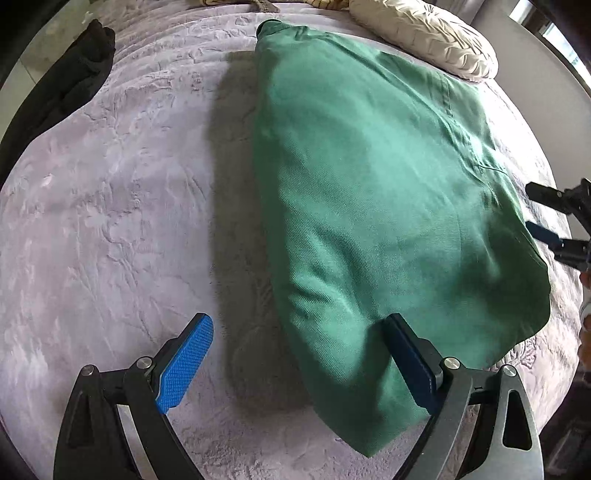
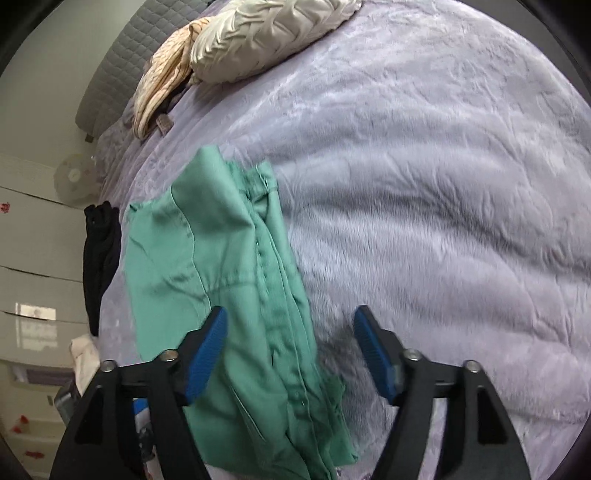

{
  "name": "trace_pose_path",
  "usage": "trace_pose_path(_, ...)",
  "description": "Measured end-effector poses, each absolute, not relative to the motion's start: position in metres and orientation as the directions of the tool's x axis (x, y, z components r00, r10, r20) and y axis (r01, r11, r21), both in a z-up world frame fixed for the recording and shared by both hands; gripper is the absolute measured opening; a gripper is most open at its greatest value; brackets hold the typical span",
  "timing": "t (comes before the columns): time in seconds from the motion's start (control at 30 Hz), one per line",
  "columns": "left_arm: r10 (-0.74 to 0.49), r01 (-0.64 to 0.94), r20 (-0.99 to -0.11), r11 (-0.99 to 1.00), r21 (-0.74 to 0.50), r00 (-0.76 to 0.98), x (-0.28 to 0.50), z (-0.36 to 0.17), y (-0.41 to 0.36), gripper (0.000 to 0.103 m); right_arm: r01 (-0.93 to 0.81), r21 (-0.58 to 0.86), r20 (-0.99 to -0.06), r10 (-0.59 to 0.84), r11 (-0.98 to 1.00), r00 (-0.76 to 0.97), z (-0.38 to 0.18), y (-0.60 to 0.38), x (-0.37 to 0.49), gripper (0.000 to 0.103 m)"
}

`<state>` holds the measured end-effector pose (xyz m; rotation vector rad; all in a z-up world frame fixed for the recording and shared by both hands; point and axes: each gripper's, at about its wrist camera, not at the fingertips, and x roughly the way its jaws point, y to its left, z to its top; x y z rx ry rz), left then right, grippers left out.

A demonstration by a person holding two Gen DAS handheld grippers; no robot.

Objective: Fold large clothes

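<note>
A folded green garment (image 1: 369, 184) lies on a lilac plush bedspread (image 1: 110, 221), running away from me in a long, bulging shape. My left gripper (image 1: 297, 321) stands wide open at its near end: the right finger (image 1: 410, 354) rests against the green cloth, the left finger (image 1: 188, 362) hangs over bare bedspread. In the right wrist view the green garment (image 2: 207, 251) shows seams and layered edges. My right gripper (image 2: 291, 314) is open over its right edge, with one pad above the cloth and the other above the bedspread (image 2: 443, 184). The right gripper (image 1: 533, 210) also shows at the garment's far side.
A cream pleated pillow (image 2: 266, 33) and a beige patterned cloth (image 2: 159, 85) lie at the head of the bed by a grey quilted headboard (image 2: 122, 48). A black garment (image 1: 74, 74) hangs over the bed's left edge. White drawers (image 2: 33, 240) stand beside the bed.
</note>
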<state>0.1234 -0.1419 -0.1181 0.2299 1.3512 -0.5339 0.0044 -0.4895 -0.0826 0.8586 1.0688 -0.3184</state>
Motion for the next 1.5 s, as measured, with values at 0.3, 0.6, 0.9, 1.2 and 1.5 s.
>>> trace_pose_path(0.3, -0.294, 0.479, -0.953, 0.848, -0.226, 0.071, 0.134, -0.121, -0.148, 0.094, 0.606, 0.498, -0.853, 0.227, 0.620, 0.469, -0.097, -0.491, -0.001, 0.080)
trace_pose_path(0.6, -0.438, 0.389, -0.899, 0.830, -0.400, 0.010, 0.183, -0.128, -0.137, 0.094, 0.554, 0.596, -0.792, 0.309, 0.581, 0.527, -0.104, -0.505, 0.008, 0.081)
trace_pose_path(0.9, -0.554, 0.368, -0.814, 0.730, -0.576, -0.174, 0.175, -0.161, -0.169, 0.094, 0.485, 0.711, -0.700, 0.454, 0.509, 0.551, -0.132, -0.528, 0.058, 0.081)
trace_pose_path(1.2, -0.508, 0.419, -0.848, 0.744, -0.520, -0.149, 0.172, -0.166, -0.195, 0.101, 0.441, 0.778, -0.628, 0.530, 0.448, 0.569, -0.151, -0.530, 0.108, 0.081)
trace_pose_path(1.5, -0.583, 0.471, -0.806, 0.684, -0.557, -0.107, 0.171, -0.137, -0.187, 0.048, 0.426, 0.842, -0.540, 0.545, 0.332, 0.642, -0.150, -0.525, 0.109, 0.025)
